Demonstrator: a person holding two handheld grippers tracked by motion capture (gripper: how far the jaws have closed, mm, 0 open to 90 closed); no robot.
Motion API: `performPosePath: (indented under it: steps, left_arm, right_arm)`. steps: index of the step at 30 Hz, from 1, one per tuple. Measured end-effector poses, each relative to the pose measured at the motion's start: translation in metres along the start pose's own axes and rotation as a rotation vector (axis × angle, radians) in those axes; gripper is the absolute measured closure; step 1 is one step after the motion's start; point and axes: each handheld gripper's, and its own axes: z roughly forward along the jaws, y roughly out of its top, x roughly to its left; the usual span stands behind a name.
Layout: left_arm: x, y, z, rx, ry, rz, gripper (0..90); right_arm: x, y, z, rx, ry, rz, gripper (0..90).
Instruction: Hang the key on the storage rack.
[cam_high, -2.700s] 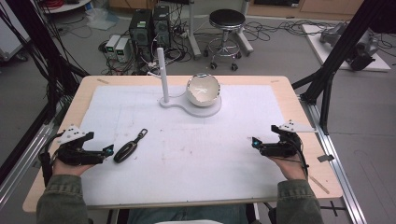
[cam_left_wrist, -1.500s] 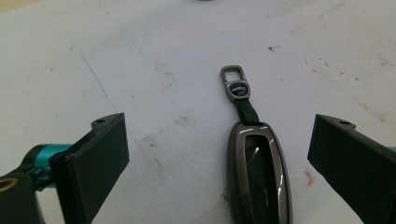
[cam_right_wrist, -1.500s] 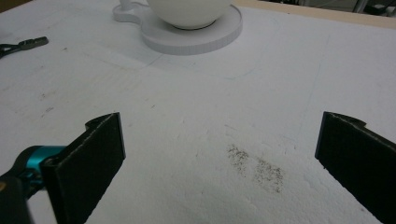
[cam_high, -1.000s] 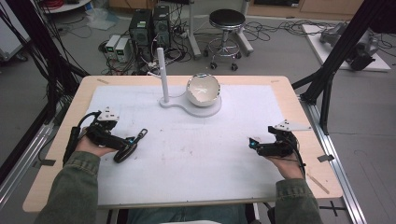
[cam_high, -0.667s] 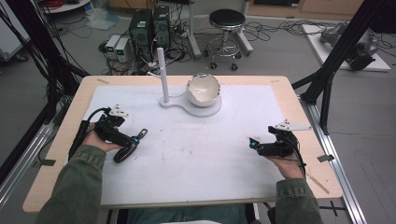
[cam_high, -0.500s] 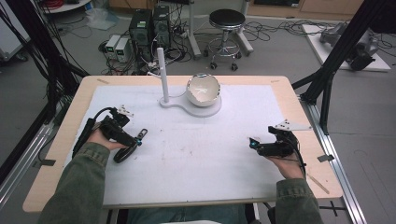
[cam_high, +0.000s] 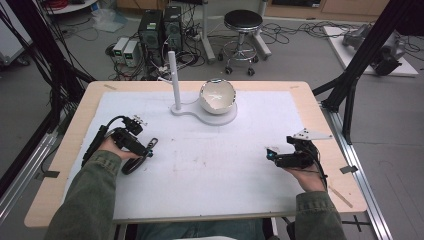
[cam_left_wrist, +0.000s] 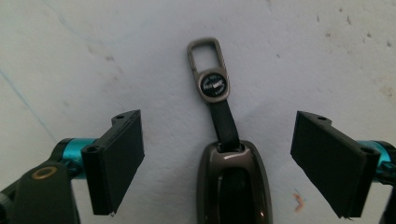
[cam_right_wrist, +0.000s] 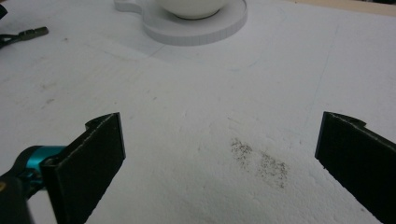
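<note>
The car key fob (cam_left_wrist: 233, 179) lies flat on a white foam sheet (cam_high: 225, 165) that covers a pale wooden table (cam_high: 75, 145). Around the table the room shows a grey floor strewn with cables, two computer towers (cam_high: 160, 27) and a round black stool (cam_high: 242, 22) beyond the far edge, and black frame struts at both sides.

Taking the fob as the landmark: the left gripper (cam_left_wrist: 217, 161) hangs right over it, jaws apart and one on either side of the fob's dark body, neither pad touching it. Those jaws have just been closing, with the fob between them. The fob's strap and metal clip (cam_left_wrist: 208, 70) stretch away from the gripper. In the high view the fob (cam_high: 134, 164) sits under that gripper (cam_high: 145, 149), near the table's left edge.

Farther up the table from the fob stands a white base (cam_high: 207, 112) with an upright post (cam_high: 174, 80) and a white bowl (cam_high: 217, 96). Well to the fob's right, the right gripper (cam_high: 270, 156) rests on the sheet, jaws wide apart with bare foam between them. Nothing lies between the fob and the base.
</note>
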Motion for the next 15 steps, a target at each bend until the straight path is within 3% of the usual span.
performPosePath:
  steps: [6, 15]
  left_arm:
    - [-0.004, 0.012, 0.006, 0.057, 0.037, 0.000, 30.6]
    - [-0.004, 0.029, 0.010, 0.128, 0.054, -0.016, 39.6]
  right_arm:
    - [0.001, 0.000, 0.001, 0.010, -0.002, -0.007, 0.6]
    - [0.002, -0.001, 0.000, 0.021, 0.002, -0.010, 0.6]
